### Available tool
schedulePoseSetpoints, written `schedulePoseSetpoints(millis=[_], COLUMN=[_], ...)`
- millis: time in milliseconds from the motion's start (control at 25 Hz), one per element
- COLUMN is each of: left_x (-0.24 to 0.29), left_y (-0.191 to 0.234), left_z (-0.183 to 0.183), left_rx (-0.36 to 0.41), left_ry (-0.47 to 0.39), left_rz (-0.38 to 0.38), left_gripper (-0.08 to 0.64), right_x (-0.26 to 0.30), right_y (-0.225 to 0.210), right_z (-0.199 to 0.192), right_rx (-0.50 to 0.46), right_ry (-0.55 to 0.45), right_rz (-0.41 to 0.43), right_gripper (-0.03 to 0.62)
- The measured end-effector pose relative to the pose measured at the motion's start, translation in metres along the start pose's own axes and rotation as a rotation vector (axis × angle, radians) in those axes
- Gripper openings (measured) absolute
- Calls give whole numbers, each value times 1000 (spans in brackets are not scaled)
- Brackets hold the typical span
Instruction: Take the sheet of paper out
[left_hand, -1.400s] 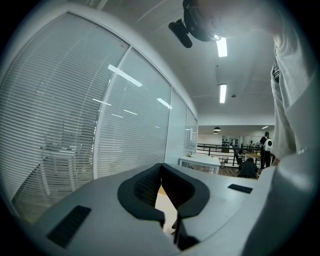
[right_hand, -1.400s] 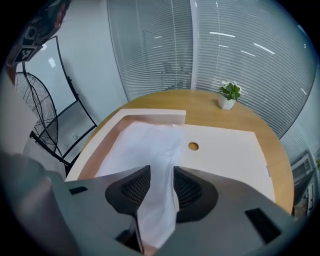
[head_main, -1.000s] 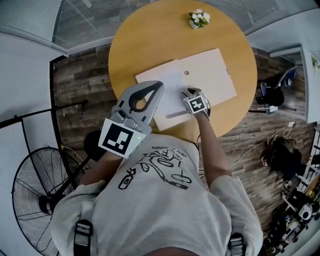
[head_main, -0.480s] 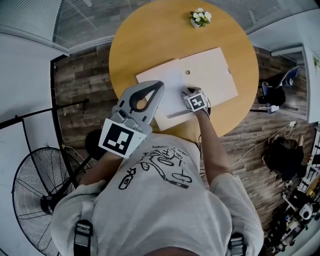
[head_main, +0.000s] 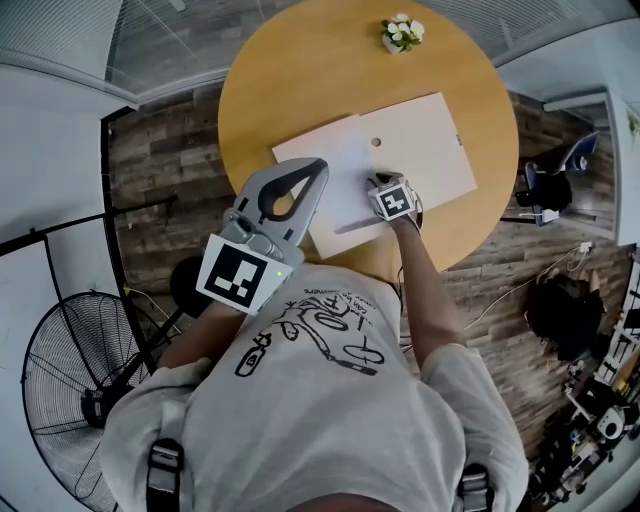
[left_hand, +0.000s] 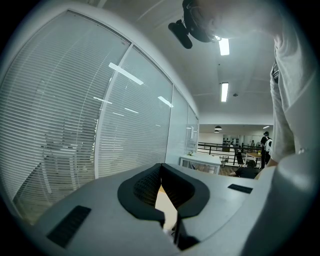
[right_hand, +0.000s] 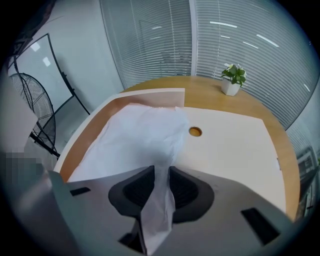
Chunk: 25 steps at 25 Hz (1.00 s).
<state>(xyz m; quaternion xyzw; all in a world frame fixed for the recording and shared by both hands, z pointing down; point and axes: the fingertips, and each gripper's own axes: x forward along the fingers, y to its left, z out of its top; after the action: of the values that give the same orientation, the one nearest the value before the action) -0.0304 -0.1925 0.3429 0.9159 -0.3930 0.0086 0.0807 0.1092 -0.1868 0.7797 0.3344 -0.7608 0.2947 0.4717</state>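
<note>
The right gripper has just been closing its jaws, and they now pinch a raised fold of the thin, crumpled white sheet of paper. The rest of the sheet lies across the open left end of the flat cream envelope with a round eyelet, on the round wooden table. How much of the sheet is inside the envelope cannot be told.

The step in hand is likely securing this pinch before the draw. To do it well, the pads should bite paper alone, not the envelope's face beneath. The pull then wants to run low and along the envelope's length, away from its closed end, slowly, since paper this soft may tear or slip.

The left gripper hovers level above the table's near edge, its jaw tips pressed together on nothing. It could usefully press the envelope down so it does not slide along with the sheet.
</note>
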Motion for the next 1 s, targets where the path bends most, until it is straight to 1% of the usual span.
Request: schedulePoseSetpoints(millis=[80,160,280,400,520,640,800,880,1000], left_x=[-1,-1,0,-2,-2,-1,-1,-2,-3], left_y=[0,0,-1,-3,-3,-4,-5,-5,-8], left_z=[0,0,1,2,2,3,3,4,4], left_rx=[0,1,2,3,0,-3,-4,-5,-3], left_ry=[1,1,-2,-7,-8,-9,-8,-11,-12], left_rz=[0,0,1,2,3,0,-2,-2,-4], left_gripper=[20,20,20,20,20,20,20,20,20], right_x=[0,2,-6,-10,-5,-5,-17,-18,-16], right_y=[5,6,-1,-3,-5,0,-8,-5,2], right_z=[-4,-6,6,12,5,-3,15,15,-1], right_rx=[8,2,-54,-72,-46,-1,-41,-21,35], right_ry=[14,20,-18,-47,-43,-16,-87,-96,-61], right_rz=[14,10,-50,-70,-64,-32,-82,-64,-28], right_gripper=[98,76,26,18,17,14,12,12,12])
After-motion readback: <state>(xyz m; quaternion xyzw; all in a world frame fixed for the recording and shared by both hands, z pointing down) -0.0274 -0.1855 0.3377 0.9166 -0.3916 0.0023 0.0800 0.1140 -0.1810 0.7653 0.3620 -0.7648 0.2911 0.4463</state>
